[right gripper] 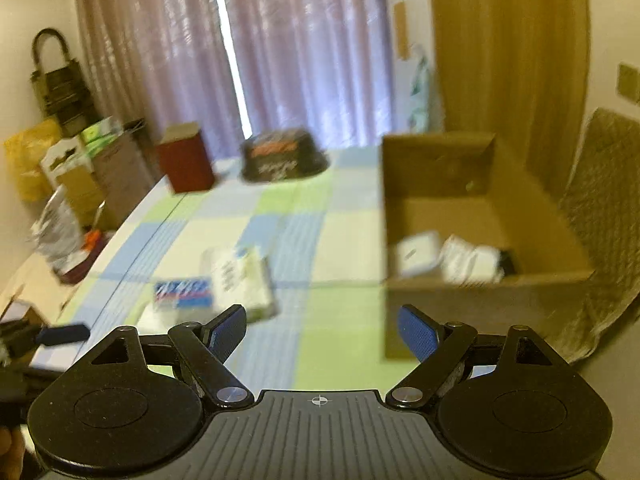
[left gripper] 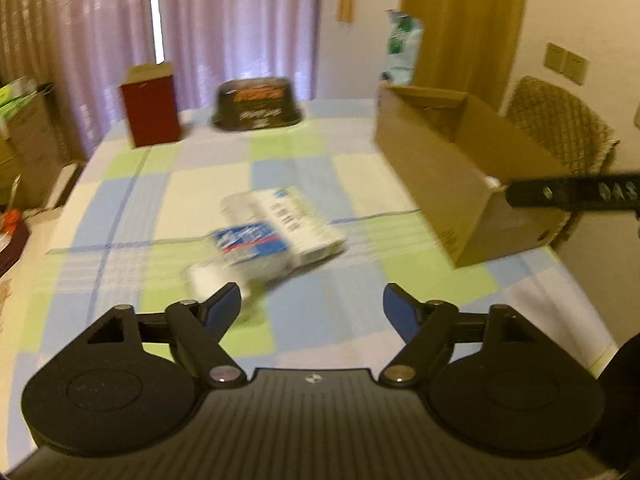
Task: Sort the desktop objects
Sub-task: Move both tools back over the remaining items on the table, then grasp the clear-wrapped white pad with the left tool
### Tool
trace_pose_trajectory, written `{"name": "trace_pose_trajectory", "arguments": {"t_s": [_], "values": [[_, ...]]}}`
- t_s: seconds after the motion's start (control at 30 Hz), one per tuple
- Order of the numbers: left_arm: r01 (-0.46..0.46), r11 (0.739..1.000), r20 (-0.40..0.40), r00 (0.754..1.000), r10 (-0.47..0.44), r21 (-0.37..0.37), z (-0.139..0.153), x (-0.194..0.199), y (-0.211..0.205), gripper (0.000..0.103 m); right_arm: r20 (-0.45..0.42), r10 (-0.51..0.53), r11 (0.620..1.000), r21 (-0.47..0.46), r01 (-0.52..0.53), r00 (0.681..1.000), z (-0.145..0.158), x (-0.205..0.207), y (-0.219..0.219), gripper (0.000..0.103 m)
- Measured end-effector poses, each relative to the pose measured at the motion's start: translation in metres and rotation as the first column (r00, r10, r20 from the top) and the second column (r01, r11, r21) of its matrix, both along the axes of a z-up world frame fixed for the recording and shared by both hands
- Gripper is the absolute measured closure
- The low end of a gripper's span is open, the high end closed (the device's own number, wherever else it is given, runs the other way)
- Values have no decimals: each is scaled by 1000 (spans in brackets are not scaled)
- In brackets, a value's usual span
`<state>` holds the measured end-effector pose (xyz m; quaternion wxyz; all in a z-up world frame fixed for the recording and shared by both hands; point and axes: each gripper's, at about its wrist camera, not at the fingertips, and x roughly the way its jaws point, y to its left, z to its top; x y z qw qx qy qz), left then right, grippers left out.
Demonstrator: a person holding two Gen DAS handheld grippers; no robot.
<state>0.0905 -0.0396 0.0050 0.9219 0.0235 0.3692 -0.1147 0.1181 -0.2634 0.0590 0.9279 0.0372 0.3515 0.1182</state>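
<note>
Cardboard box (right gripper: 480, 208) stands open-topped at the table's right side, already holding a few white items, evidently the sorting bin. Stacked packets (left gripper: 272, 232) lie mid-table just ahead of the left gripper (left gripper: 312, 308), whose fingers are spread and empty; the right gripper (right gripper: 320, 330), equally spread, grips nothing near the box.

Two matching handheld grippers, left gripper (left gripper: 312, 306) and right gripper (right gripper: 320, 328): black ribbed housings, round side discs, silver pivot screws, blue textured fingertip pads (right gripper: 416, 332) (a small crosshair mark sits centred behind the fingers).
</note>
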Motion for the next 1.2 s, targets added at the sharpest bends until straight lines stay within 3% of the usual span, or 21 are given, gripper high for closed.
{"name": "trace_pose_trajectory", "arguments": {"t_s": [0.23,0.53,0.9,1.2], "values": [[-39,999,2,999,39,35,-8,-15,28,19,-46,39,996,81,-35,998,-39,-24,24,18],[-25,997,1,1000,25,73,-18,-14,37,11,-25,94,994,59,-92,995,-55,-29,36,18],[-32,993,-26,999,36,116,-45,17,43,10,-68,105,993,65,-101,992,-75,-16,38,18],[-112,987,-8,994,113,112,-77,51,32,9,-97,106,993,63,-100,990,-92,17,40,18]]}}
